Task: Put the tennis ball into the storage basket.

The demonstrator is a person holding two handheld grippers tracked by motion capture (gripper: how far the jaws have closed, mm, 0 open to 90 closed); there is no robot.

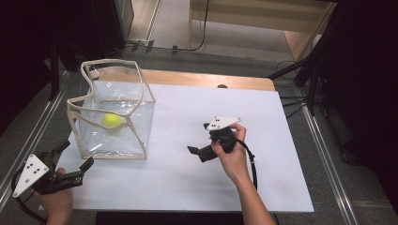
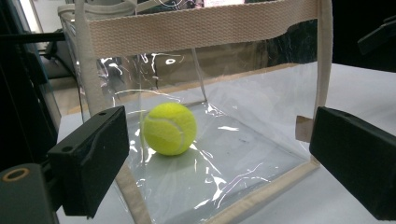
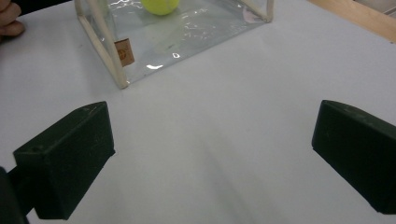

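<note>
Both hand-held grippers, left [image 1: 75, 169] and right [image 1: 199, 151], released beside clear bag [image 1: 136, 136]; we approach tennis ball [image 1: 112, 120] through its open top.

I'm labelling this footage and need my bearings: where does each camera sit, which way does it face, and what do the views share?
High view: above the person's side, looking forward and down on the white table; both forearms, the left gripper and the right gripper show.
Left gripper view: rides the left gripper, facing the clear bag close up; both black jaws wide apart.
Right gripper view: rides the right gripper, looking across the table at the bag's corner; jaws apart, fingertips top left.
All three views share the tennis ball inside the bag.
</note>
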